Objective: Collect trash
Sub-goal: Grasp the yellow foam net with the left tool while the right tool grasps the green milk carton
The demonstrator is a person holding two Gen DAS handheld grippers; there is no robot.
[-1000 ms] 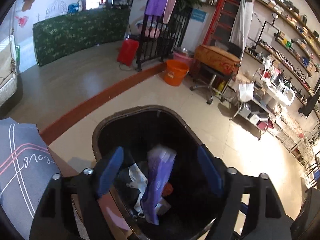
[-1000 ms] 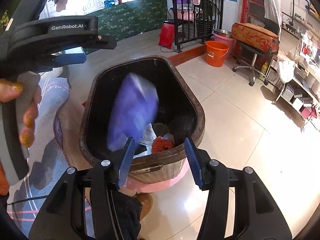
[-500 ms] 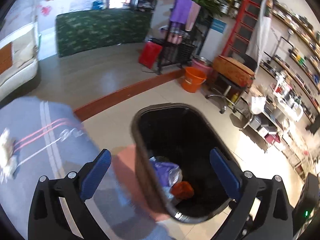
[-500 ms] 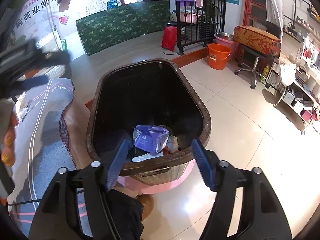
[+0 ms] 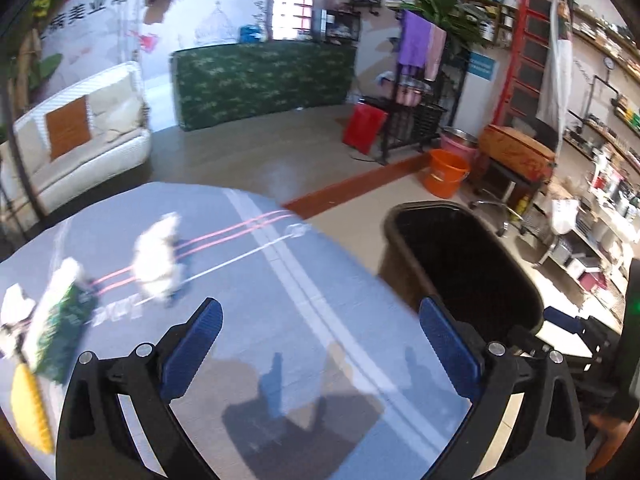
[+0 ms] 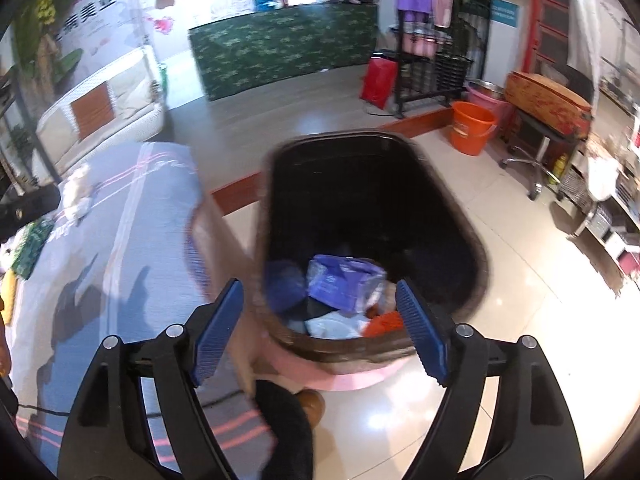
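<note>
My left gripper (image 5: 320, 312) is wide open and empty over the grey-blue tablecloth (image 5: 280, 280). Ahead and to its left lie a crumpled white tissue (image 5: 156, 256), a green packet (image 5: 60, 328), another white scrap (image 5: 12, 308) and a yellow item (image 5: 28, 412). The dark trash bin (image 5: 400, 216) stands beside the table on the right. My right gripper (image 6: 319, 292) hovers over the bin's near rim (image 6: 352, 346), jaws opening with nothing between them. Inside the bin lie a purple packet (image 6: 344, 280), white paper (image 6: 332, 326) and an orange scrap (image 6: 384, 322).
An orange bucket (image 5: 446, 174), a red bag (image 5: 364, 128) and a black rack stand beyond the bin. A swivel stool (image 6: 548, 120) and cluttered shelves fill the right side. A white sofa (image 5: 80, 140) sits at the back left. A person's shoe (image 6: 312, 402) is below the bin.
The purple packet dropped from the left gripper into the bin. The left gripper swung left from the bin to over the table. The right gripper's jaws widened.
</note>
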